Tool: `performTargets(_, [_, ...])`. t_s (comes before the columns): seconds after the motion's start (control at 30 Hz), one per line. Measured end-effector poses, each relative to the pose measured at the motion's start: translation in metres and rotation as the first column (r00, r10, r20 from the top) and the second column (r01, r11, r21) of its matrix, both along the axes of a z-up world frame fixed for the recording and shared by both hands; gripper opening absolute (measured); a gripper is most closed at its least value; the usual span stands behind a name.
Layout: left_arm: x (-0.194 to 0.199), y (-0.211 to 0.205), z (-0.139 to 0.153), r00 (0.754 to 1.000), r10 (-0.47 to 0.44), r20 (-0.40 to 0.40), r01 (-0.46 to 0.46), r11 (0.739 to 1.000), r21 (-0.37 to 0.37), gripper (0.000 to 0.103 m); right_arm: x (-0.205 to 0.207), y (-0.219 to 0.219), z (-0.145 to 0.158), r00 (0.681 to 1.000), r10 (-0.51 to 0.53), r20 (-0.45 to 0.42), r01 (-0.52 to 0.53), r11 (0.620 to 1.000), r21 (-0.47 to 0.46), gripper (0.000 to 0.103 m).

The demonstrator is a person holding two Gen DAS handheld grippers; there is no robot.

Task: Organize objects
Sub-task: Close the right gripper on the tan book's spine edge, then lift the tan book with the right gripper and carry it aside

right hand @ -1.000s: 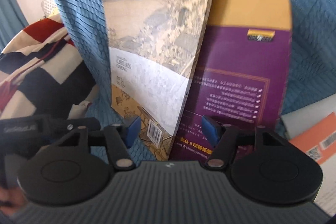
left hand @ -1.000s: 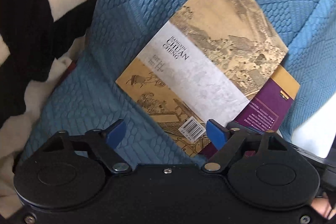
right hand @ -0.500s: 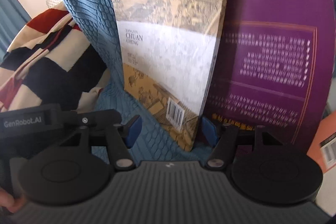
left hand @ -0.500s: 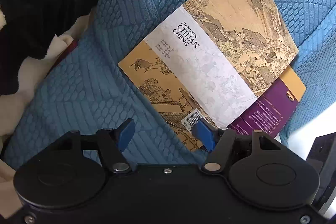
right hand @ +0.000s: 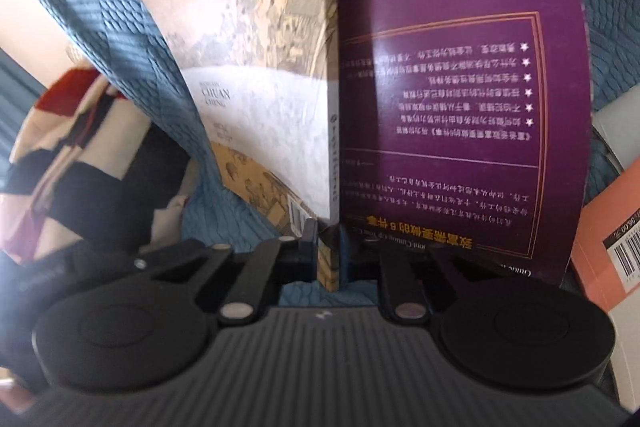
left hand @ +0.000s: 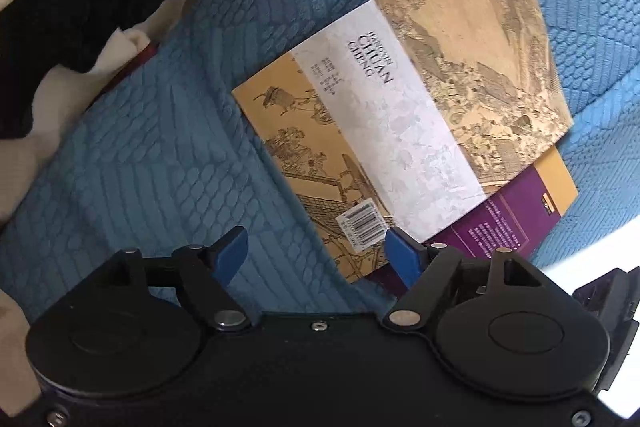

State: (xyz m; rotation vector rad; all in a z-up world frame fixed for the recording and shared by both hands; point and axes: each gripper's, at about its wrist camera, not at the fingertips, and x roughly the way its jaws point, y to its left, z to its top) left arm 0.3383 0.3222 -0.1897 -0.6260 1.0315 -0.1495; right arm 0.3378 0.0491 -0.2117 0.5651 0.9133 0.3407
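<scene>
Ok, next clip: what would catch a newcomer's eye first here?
The tan book with the old painted scene and a white band stands out, propped against blue quilted fabric, its spine edge pinched in the right gripper. Beside it leans a purple book, partly behind the tan one. The left gripper hovers with jaws apart, holding nothing.

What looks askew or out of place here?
The tan book lies crooked over the purple book on the blue cover, edges not aligned. The right claw grips the tan book's corner; the left claw is open.
</scene>
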Motion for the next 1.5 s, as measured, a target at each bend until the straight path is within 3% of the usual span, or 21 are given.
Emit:
performTargets(0.23, [0.000,0.010,-0.008,0.999,0.035,-0.033,-0.038,0.995,-0.096,0.080,-0.010,0.005,0.026,0.992,0.052,0.113,-0.063,0.994,0.089,0.011])
performTargets(0.4, [0.001,0.018,-0.016,0.995,0.069,-0.065,-0.080,0.981,-0.180,0.080,-0.010,0.018,0.038,0.976,0.110,0.188,-0.115,0.993,0.014,0.011])
performTargets(0.57, [0.003,0.019,-0.018,0.994,0.087,-0.071,-0.099,0.977,-0.187,0.081,-0.005,0.024,0.030,0.979,0.128,0.157,-0.129,0.992,-0.007,0.012])
performTargets(0.73, [0.005,0.026,-0.023,0.989,0.113,-0.101,-0.132,0.967,-0.218,0.084,-0.004,0.014,0.030,0.991,0.085,0.100,-0.093,0.992,0.088,0.011])
performTargets(0.9, [0.010,0.036,-0.035,0.980,0.144,-0.135,-0.177,0.942,-0.286,0.086,-0.009,0.004,0.039,0.992,0.083,0.092,-0.098,0.980,0.173,0.011])
performTargets(1.0, [0.016,0.040,-0.042,0.974,0.170,-0.153,-0.209,0.934,-0.291,0.088,-0.013,0.003,0.046,0.991,0.093,0.096,-0.111,0.972,0.205,0.011])
performTargets(1.27, [0.019,0.059,-0.059,0.951,0.239,-0.196,-0.302,0.859,-0.413,0.088,-0.028,-0.013,0.058,0.991,0.086,0.098,-0.111,0.953,0.282,0.011])
performTargets(1.3, [0.019,0.060,-0.061,0.948,0.243,-0.203,-0.310,0.845,-0.436,0.088,-0.031,-0.017,0.058,0.992,0.083,0.091,-0.107,0.949,0.298,0.011])
performTargets(1.4, [0.021,0.063,-0.074,0.932,0.257,-0.255,-0.357,0.770,-0.528,0.090,-0.040,-0.024,0.060,0.993,0.077,0.090,-0.102,0.940,0.325,0.011])
performTargets(1.5, [0.019,0.061,-0.081,0.913,0.262,-0.311,-0.397,0.738,-0.546,0.088,-0.047,-0.028,0.065,0.993,0.068,0.099,-0.097,0.943,0.319,0.011])
